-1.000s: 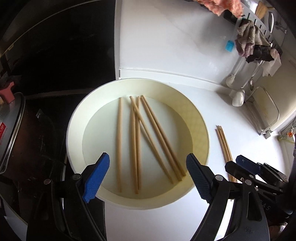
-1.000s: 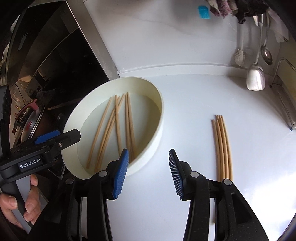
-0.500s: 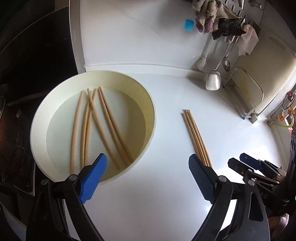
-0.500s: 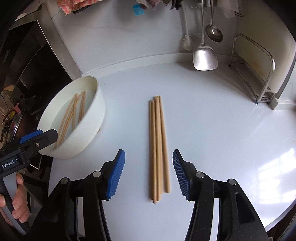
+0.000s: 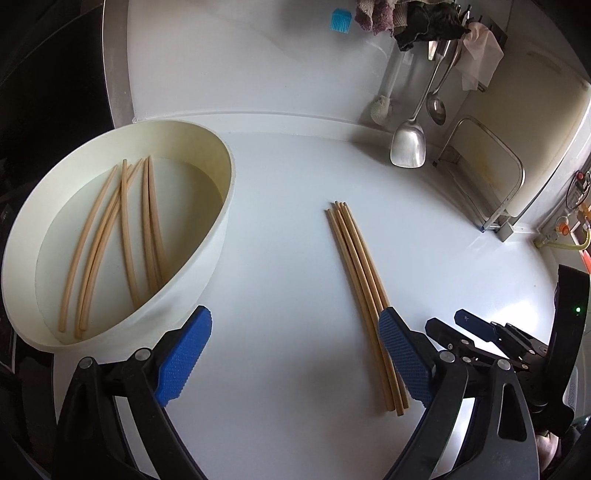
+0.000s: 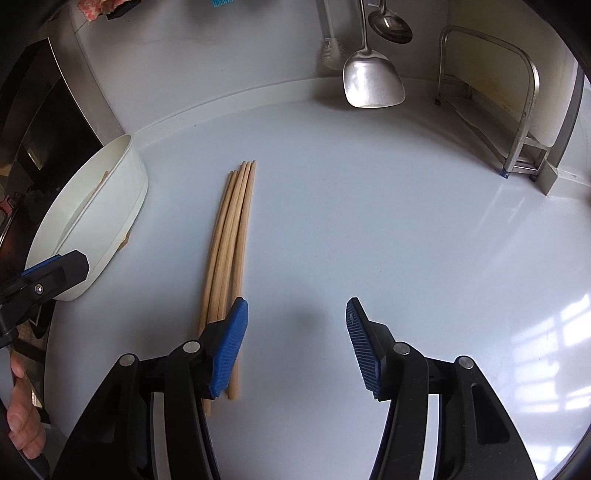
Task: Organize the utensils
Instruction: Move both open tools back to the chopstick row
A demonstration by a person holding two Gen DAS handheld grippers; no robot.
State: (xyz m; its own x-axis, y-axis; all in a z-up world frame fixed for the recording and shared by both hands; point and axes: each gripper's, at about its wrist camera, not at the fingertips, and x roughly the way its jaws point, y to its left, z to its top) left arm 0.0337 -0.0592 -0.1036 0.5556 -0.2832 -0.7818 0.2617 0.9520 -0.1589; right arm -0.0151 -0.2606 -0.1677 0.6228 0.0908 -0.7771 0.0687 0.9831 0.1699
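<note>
A bundle of several wooden chopsticks (image 5: 360,284) (image 6: 231,236) lies on the white counter (image 5: 288,240). More chopsticks (image 5: 125,229) rest in the cream round bowl (image 5: 201,280) (image 6: 110,206) to its left. My left gripper (image 5: 293,321) hovers open between bowl and bundle, nothing between its pads; its right finger (image 5: 402,350) overlaps the bundle's near end. My right gripper (image 6: 297,314) is open over bare counter just right of the bundle, its left finger (image 6: 227,347) covering the near tips. Each gripper shows at the edge of the other's view, the right gripper (image 5: 480,328) and the left gripper (image 6: 55,266).
A steel spatula (image 6: 373,79), ladle (image 6: 389,26) and brush (image 6: 332,53) hang against the back wall. A metal rack (image 6: 517,110) stands at the right. Dark stove area (image 5: 48,92) lies left of the bowl. A hand (image 6: 22,417) holds the left gripper.
Both grippers have moved right, away from the bowl, and lower toward the counter. The bundle now lies by their fingers. The right jaws stand wider than a second ago.
</note>
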